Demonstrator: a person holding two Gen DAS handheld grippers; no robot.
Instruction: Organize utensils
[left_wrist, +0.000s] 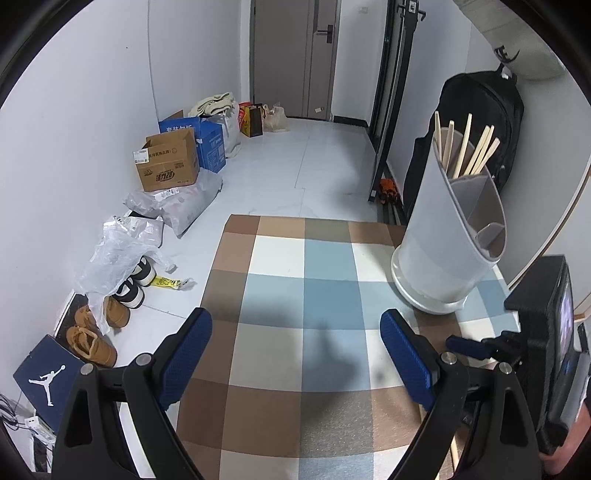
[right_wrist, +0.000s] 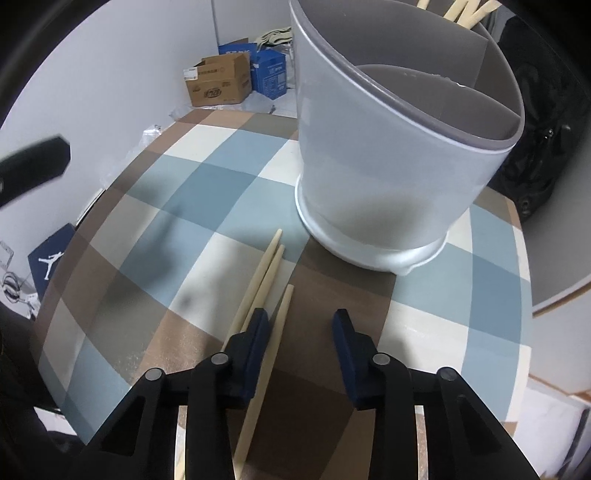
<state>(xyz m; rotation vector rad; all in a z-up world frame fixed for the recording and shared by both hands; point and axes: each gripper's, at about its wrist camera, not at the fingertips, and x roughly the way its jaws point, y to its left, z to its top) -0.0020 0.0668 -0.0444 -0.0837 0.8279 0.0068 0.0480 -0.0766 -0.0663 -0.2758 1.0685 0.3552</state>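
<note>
On the tabletop (right_wrist: 122, 280), which is covered with a checked cloth of brown, cream and blue squares, three pale wooden chopsticks (right_wrist: 258, 284) lie loose, side by side and roughly parallel, their tips pointing toward a tall grey-white plastic utensil holder (right_wrist: 369, 177) with a slanted rim and inner dividers. The holder stands upright near the far right corner of the cloth, just beyond the chopstick tips but not touching them. In the left wrist view its back compartment holds a bundle of more pale chopsticks (left_wrist: 469, 147) that lean at different angles above the rim, while the two nearer compartments look bare. The right gripper (right_wrist: 300, 325) points steeply down over the loose chopsticks; its blue-padded fingers (right_wrist: 258, 332) stand partly apart, the rightmost chopstick lying in the gap between them, close against the left finger, while the other two pass under or outside that finger. The pads do not pinch anything. The left gripper (left_wrist: 295, 336) hangs over a bare stretch of the cloth to the left of the holder, its blue fingers (left_wrist: 188, 347) spread wide with nothing between them. Beyond the tabletop, on the white tiled floor (left_wrist: 295, 155), sit cardboard boxes (left_wrist: 168, 162), plastic bags and tan shoes (left_wrist: 92, 339) along the wall, and a black backpack (left_wrist: 480, 122) leans behind the holder.
</note>
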